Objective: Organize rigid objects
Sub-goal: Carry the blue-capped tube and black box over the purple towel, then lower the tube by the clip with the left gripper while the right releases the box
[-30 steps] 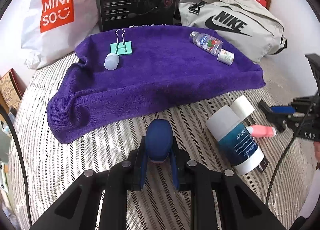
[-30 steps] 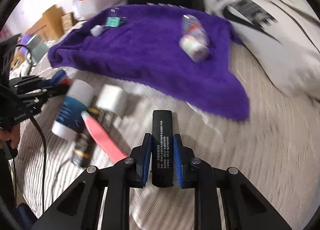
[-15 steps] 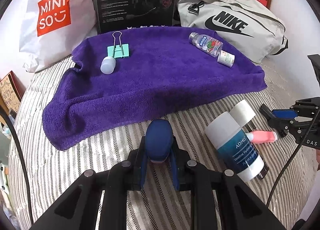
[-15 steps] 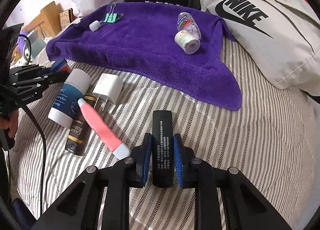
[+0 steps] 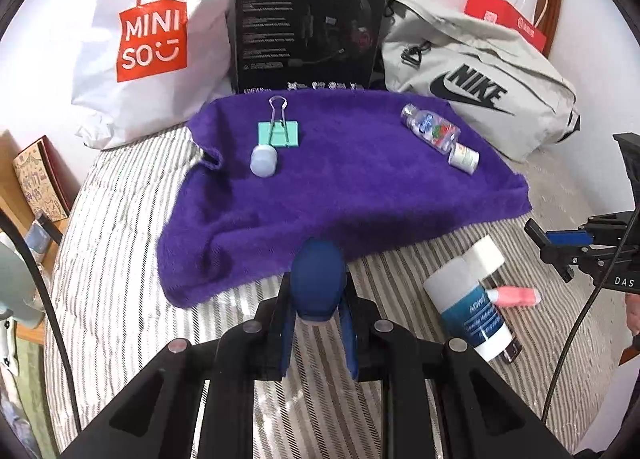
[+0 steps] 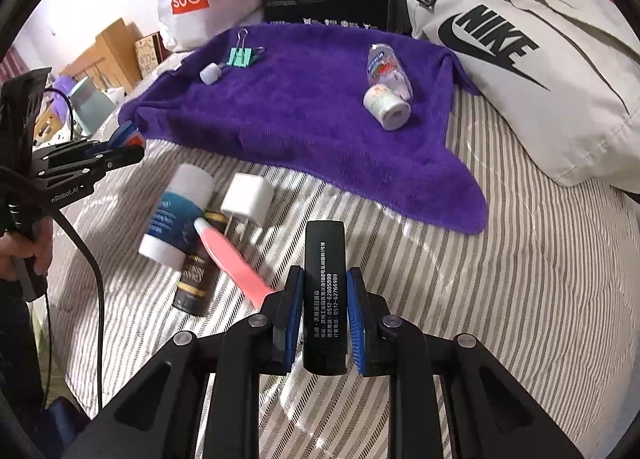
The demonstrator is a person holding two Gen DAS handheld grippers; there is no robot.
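Both hands are full right now. My left tool (image 5: 318, 313) is clamped tight on a rounded blue thing (image 5: 318, 281), held just over the near edge of the towel (image 5: 360, 187). My right tool (image 6: 323, 313) is squeezed onto a flat black stick (image 6: 323, 271) with white print, sticking up between the pads above the striped bed (image 6: 520, 279).

Nearest on the bed, left of my right tool, there's a little pile: a pink tube (image 6: 232, 259) lying across a dark bottle (image 6: 196, 279), a white and blue tube (image 6: 176, 215) touching them on the left, and a white charger (image 6: 248, 199) just behind.

Farther out is the purple towel. On its far left sits a green clip (image 5: 279, 133) with a small pale cap (image 5: 263, 160) right next to it. On the right side there's a clear bottle (image 5: 430, 129) lying down, and a small white jar (image 5: 464, 157) touching its near end.

Behind the towel, left to right: a Miniso bag (image 5: 148, 39), a black box (image 5: 308, 19), a Nike bag (image 5: 480, 87).
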